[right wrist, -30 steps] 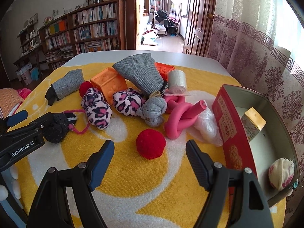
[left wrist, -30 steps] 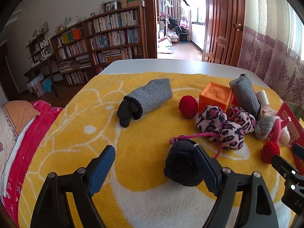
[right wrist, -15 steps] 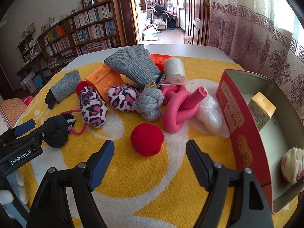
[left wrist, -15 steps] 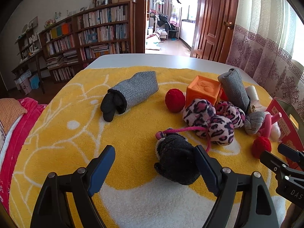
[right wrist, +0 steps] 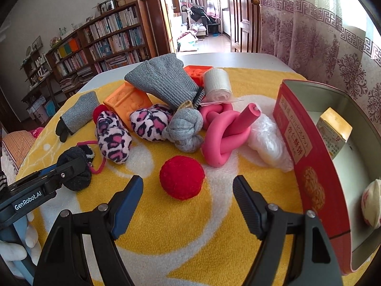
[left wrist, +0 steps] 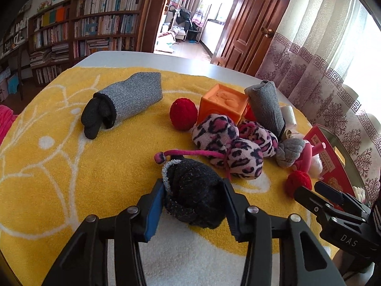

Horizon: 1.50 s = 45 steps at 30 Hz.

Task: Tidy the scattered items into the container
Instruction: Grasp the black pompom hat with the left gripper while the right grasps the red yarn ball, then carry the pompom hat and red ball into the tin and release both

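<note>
My left gripper [left wrist: 194,197] is shut on a black rolled sock [left wrist: 194,190] that rests on the yellow towel [left wrist: 59,166]; the sock also shows in the right wrist view [right wrist: 75,166]. My right gripper [right wrist: 188,190] is open, its fingers on either side of a red pompom ball [right wrist: 182,180] without touching it. The red tin box [right wrist: 300,147] stands at the right and holds a small carton [right wrist: 334,131] and a white ball [right wrist: 371,205].
A pile lies mid-towel: leopard plush pieces [right wrist: 114,140], grey knotted sock [right wrist: 187,131], pink foam tube [right wrist: 223,133], clear bag [right wrist: 269,140], orange cube [left wrist: 223,103], grey sleeve [right wrist: 162,78], white roll [right wrist: 218,83]. A second red ball [left wrist: 183,113] and grey-black glove [left wrist: 123,102] lie apart.
My left gripper moved forward and closed on the black sock. My right gripper edged closer to the red ball and stayed open.
</note>
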Available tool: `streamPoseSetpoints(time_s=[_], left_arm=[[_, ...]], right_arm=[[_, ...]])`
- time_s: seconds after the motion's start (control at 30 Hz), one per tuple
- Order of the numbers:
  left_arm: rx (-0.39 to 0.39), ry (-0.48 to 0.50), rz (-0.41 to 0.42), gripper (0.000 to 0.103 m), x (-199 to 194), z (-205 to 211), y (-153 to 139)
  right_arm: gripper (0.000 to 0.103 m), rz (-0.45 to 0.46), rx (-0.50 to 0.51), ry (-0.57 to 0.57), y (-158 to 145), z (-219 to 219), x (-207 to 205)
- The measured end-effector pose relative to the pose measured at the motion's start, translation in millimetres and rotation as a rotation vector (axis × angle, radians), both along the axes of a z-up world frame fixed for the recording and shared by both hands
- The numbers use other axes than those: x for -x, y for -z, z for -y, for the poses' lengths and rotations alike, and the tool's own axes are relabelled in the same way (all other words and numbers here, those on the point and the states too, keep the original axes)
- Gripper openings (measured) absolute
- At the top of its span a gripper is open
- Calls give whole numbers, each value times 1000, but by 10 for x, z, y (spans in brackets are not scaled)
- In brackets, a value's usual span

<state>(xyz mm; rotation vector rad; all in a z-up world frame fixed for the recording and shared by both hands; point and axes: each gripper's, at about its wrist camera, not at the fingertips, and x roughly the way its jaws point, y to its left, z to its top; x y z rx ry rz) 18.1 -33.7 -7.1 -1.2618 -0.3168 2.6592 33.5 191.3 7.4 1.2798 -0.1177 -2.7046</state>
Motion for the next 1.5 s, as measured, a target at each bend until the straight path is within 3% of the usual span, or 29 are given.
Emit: streamPoseSetpoints(time_s=[0.2, 0.3, 0.47, 0.57, 1.13, 1.5], left_arm=[[1, 4, -19, 41, -21, -6, -26], [-14, 7, -20, 41, -22, 21, -24], [-25, 11, -28, 40, -49, 35, -27], [-24, 9, -35, 40, -56, 34, -32], [111, -17, -100, 40, -182, -152, -254], [133, 57, -152, 40, -280, -524, -508]], right_arm=[[80, 25, 34, 18, 61, -64, 60], [72, 43, 33, 14, 97, -48, 95], [48, 50, 27, 0, 117, -9, 115], [40, 40, 26, -20, 113, 15, 94], [39, -79, 44, -35, -133, -26, -71], [39, -182, 76, 51, -500, -464, -340]])
